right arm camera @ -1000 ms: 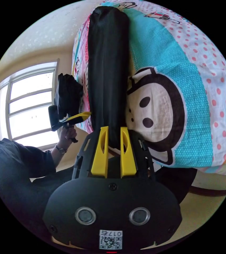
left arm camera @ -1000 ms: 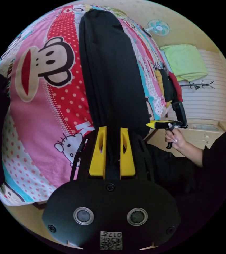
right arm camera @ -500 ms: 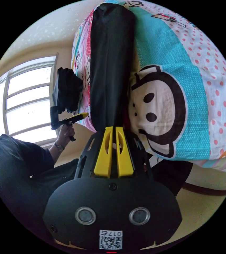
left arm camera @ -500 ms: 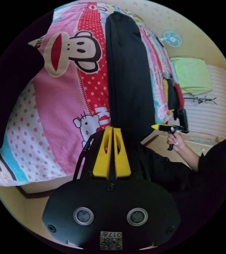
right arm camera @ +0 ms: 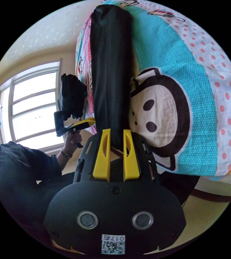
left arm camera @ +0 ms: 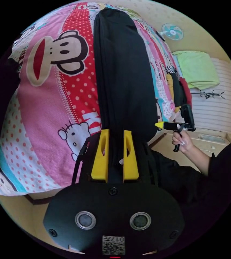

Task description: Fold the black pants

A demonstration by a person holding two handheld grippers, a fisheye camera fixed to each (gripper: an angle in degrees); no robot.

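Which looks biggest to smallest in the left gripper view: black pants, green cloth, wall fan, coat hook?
1. black pants, nearest the camera, which inflates them
2. green cloth
3. wall fan and coat hook: look alike, so I leave them unranked

Bright daylight glares through the window [right arm camera: 31,108]; fisheye edges bend, and dark corners seem underexposed.

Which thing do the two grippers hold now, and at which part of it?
Nothing is clearly held. Left gripper and right gripper stand with jaws apart at the near end of the black pants; cloth lies between them, not visibly pressed.
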